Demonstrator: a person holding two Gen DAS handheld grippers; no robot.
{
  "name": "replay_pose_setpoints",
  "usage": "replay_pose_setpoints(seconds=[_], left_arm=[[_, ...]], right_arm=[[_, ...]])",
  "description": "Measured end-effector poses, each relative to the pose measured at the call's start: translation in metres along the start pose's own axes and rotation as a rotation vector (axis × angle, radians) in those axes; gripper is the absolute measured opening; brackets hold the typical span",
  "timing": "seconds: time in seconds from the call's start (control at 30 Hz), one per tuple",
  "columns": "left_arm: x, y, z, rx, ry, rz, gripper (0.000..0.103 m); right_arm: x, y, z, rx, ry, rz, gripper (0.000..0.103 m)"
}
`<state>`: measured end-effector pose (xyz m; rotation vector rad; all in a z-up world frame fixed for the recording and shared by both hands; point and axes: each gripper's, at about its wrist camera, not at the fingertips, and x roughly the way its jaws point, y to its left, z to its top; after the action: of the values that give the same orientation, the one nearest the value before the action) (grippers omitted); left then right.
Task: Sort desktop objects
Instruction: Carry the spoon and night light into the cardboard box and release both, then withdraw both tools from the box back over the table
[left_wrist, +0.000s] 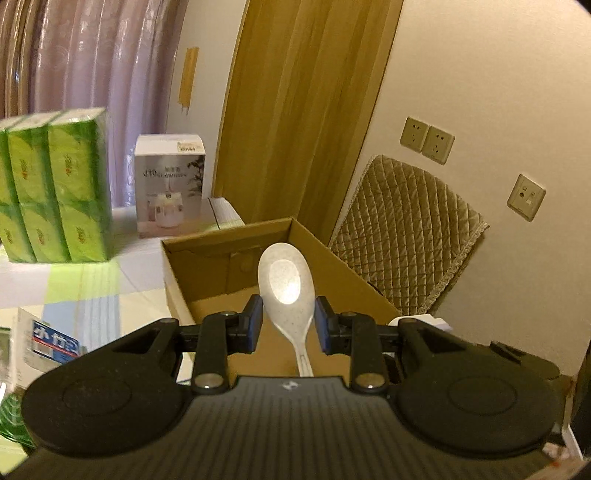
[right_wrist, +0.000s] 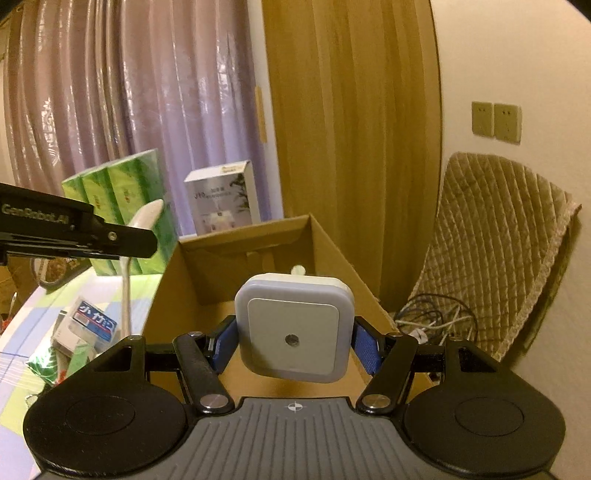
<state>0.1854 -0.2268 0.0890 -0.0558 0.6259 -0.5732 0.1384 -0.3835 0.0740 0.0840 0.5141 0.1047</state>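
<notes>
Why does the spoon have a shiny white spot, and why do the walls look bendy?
Left wrist view: lamp glare on the spoon bowl; the fisheye lens curves the door. Right wrist view: curtain folds bow too, and the tissue packs look soft.

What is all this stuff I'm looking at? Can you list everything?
Cardboard box: one, brown, open, just ahead of both tongs.
Spoon: one, speckled white, held in the left tongs.
Square plug-in device: one, white and pale grey, held in the right tongs.
Tissue packs: one wrapped bundle, green, standing on the table at left.
Product box: one, white, behind the cardboard box.
Quilted cloth: one, tan, against the wall.
Wall sockets: two, beige, side by side.
Cables: a tangle, right of the cardboard box.
Curtain: mauve, behind.
Left tongs: black, blue pads.
Right tongs: black, blue pads.
</notes>
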Motion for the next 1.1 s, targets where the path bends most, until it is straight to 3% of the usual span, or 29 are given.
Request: replay_pose_setpoints(seconds=[0.43, 0.73, 0.9, 1.1], left_arm=[[0.032, 0.004, -0.033, -0.027, 0.095, 0.028, 0.029], [0.009, 0.014, -0.037, -0.019, 0.078, 0.050, 0.031], [-0.007, 0.022, -0.041, -0.021, 0.067, 0.059, 0.031], [-0.032, 0.035, -0.051, -0.033, 0.055, 0.084, 0.031]], right_arm=[[0.012, -0.009, -0.009, 0.016, 0.033, 0.009, 0.063], [0.016, -0.002, -0.012, 0.011, 0.050, 0.034, 0.063], [0.011, 0.003, -0.008, -0.003, 0.020, 0.043, 0.077], [0.000, 0.010, -0.006, 0.005, 0.010, 0.059, 0.078]])
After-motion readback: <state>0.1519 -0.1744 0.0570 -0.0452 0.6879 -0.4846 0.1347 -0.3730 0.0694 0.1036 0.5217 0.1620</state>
